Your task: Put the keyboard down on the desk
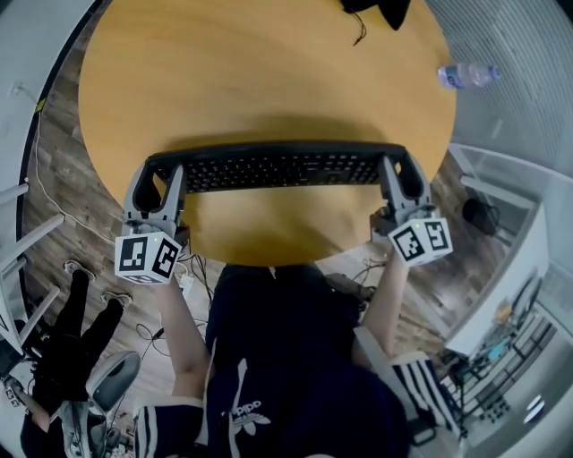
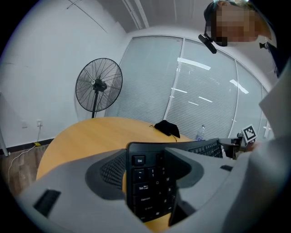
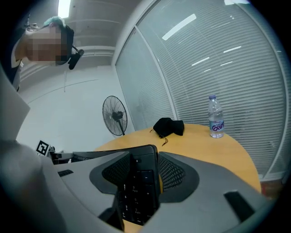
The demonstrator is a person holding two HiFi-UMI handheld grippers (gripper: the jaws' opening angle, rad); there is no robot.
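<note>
A long black keyboard [image 1: 273, 167] is held across the near part of the round wooden desk [image 1: 269, 72]. My left gripper [image 1: 166, 174] is shut on its left end and my right gripper [image 1: 400, 172] on its right end. In the left gripper view the Esc end of the keyboard [image 2: 146, 184] sits pinched between the grey jaws of the left gripper [image 2: 150, 169], with desk wood [image 2: 86, 136] below. The right gripper view shows the number-pad end of the keyboard [image 3: 136, 186] clamped in the right gripper [image 3: 139, 172]. I cannot tell if the keyboard touches the desk.
A black cloth pouch [image 1: 376, 11] lies at the desk's far edge, and a water bottle [image 3: 216, 117] stands at its far right. A standing fan [image 2: 98, 85] is on the floor beyond the desk. Blinds, shelving [image 1: 510, 340] and floor cables surround it.
</note>
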